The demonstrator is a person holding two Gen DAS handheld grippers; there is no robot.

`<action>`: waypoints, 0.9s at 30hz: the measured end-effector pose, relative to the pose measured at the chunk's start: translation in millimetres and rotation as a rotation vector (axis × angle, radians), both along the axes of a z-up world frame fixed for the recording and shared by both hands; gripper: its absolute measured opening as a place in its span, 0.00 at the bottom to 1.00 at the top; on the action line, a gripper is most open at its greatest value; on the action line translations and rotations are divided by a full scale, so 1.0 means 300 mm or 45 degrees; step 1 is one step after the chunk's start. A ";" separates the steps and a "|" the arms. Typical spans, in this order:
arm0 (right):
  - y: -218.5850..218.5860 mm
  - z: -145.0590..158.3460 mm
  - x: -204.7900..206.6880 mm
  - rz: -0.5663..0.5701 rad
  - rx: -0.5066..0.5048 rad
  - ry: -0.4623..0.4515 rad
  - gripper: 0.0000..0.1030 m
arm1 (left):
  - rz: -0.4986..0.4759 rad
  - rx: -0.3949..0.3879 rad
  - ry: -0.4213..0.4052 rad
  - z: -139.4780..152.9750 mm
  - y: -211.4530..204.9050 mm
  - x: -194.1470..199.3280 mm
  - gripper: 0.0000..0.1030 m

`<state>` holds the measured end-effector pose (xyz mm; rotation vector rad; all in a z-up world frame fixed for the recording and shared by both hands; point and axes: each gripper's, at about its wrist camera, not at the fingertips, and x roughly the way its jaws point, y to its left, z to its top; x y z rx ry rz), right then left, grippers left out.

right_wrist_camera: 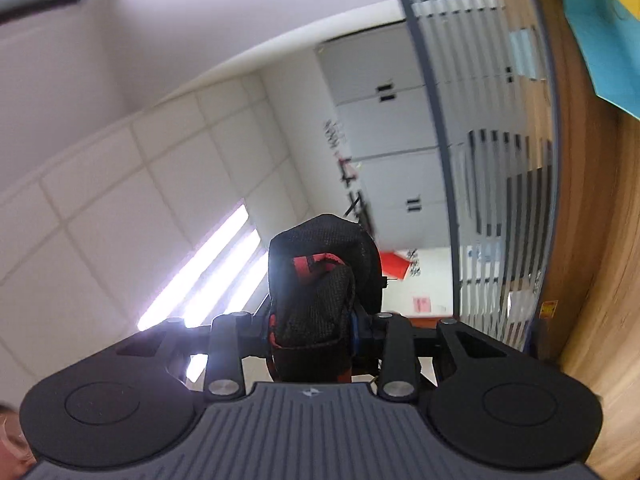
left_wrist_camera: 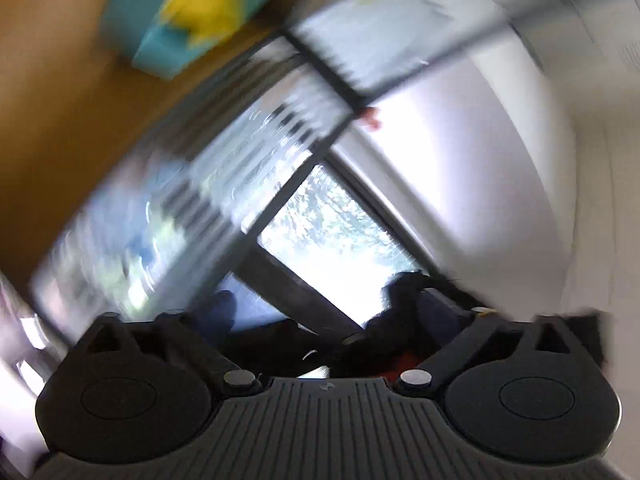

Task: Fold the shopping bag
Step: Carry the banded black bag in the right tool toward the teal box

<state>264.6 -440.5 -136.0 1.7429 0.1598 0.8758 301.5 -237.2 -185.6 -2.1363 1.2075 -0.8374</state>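
The shopping bag [right_wrist_camera: 320, 280] is black mesh with red trim, bunched into a compact roll. My right gripper [right_wrist_camera: 312, 328] is shut on it and holds it up in the air, pointed at the ceiling. My left gripper [left_wrist_camera: 320, 320] points up at a window and is spread wide; its fingers [left_wrist_camera: 216, 312] are dark and blurred. A dark piece of the bag [left_wrist_camera: 400, 304] with a bit of red lies against the right finger. I cannot tell whether the left gripper holds it.
A wooden table [left_wrist_camera: 60, 100] shows at the left of the left wrist view with a blue and yellow object [left_wrist_camera: 192, 12] on it. It also shows in the right wrist view [right_wrist_camera: 588, 240]. A glass partition with stripes [right_wrist_camera: 492, 160] stands beyond.
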 end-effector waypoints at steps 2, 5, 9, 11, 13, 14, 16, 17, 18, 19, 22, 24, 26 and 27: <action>0.049 -0.010 0.045 0.043 0.024 0.019 0.38 | -0.131 0.072 -0.040 0.013 0.013 0.035 1.00; 0.088 -0.045 0.056 0.110 0.162 0.068 0.38 | -0.135 0.255 -0.174 0.064 0.142 0.080 1.00; 0.147 -0.156 0.056 0.074 0.383 0.221 0.38 | -0.086 0.624 -0.299 0.171 0.324 0.125 1.00; 0.181 -0.177 0.056 0.084 0.412 0.238 0.39 | -0.077 0.629 -0.319 0.197 0.335 0.126 1.00; 0.218 -0.180 0.050 0.109 0.410 0.239 0.38 | -0.122 0.565 -0.346 0.215 0.316 0.123 1.00; 0.243 -0.177 0.052 0.122 0.391 0.236 0.38 | -0.145 0.533 -0.359 0.224 0.306 0.122 1.00; 0.266 -0.166 0.058 0.129 0.362 0.185 0.38 | -0.190 0.468 -0.385 0.243 0.286 0.118 1.00; 0.272 -0.153 0.062 0.126 0.339 0.154 0.38 | -0.213 0.436 -0.398 0.252 0.276 0.117 1.00; 0.269 -0.142 0.064 0.117 0.339 0.131 0.38 | -0.245 0.420 -0.409 0.257 0.268 0.115 1.00; 0.261 -0.141 0.062 0.116 0.357 0.121 0.38 | -0.300 0.444 -0.416 0.254 0.262 0.112 1.00; 0.264 -0.163 0.058 0.113 0.510 0.125 0.39 | -0.374 0.425 -0.422 0.253 0.237 0.092 1.00; 0.278 -0.196 0.041 0.108 0.640 0.153 0.39 | -0.353 0.401 -0.382 0.253 0.225 0.100 1.00; 0.256 -0.206 0.008 0.066 0.660 0.184 0.39 | -0.314 0.417 -0.341 0.240 0.202 0.090 1.00; 0.258 -0.210 -0.002 0.036 0.659 0.200 0.39 | -0.287 0.455 -0.337 0.232 0.205 0.093 1.00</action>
